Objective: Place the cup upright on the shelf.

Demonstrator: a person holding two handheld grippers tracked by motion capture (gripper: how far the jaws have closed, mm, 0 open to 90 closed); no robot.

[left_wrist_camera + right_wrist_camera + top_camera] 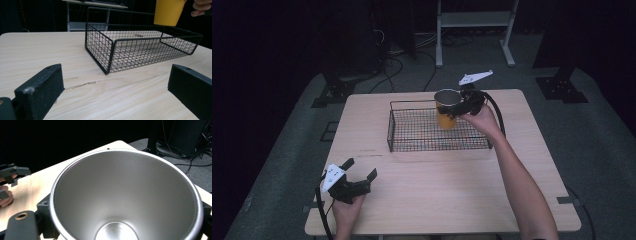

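Right gripper (460, 106) pinches the yellow cup (447, 109) by its rim, above the wire basket (412, 131). Best lowered upright, clear of the mesh walls. Left gripper (360, 170) rests spread wide.

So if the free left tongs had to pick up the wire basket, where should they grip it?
Clamp the top rail of the wire basket at its near short end, coming in from the left tongs' side. That thin rail faces them, and it is far from the yellow cup above the far end.
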